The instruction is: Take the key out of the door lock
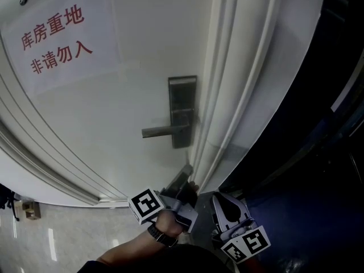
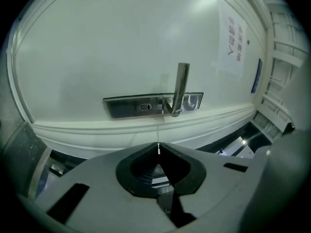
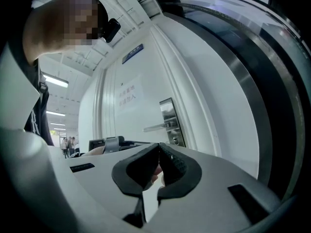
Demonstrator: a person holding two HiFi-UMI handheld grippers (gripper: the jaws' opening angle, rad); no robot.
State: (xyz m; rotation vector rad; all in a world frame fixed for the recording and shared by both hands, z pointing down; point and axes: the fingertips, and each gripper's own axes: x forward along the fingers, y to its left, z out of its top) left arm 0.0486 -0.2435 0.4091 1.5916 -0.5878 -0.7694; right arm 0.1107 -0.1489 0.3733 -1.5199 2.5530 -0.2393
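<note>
you seem done: the keyhole looks empty, your left gripper pinches a thin sliver, likely the key, and your right gripper is pressed together, empty.

In the left gripper view, a thin sliver is pinched at the tips of the closed jaws, too slight for me to call it the key. I can't read the keyhole either. In the head view, the red-lettered sign runs off the upper left, and the forearm off the bottom edge. The figures at the right gripper view's lower left are too small.
</note>
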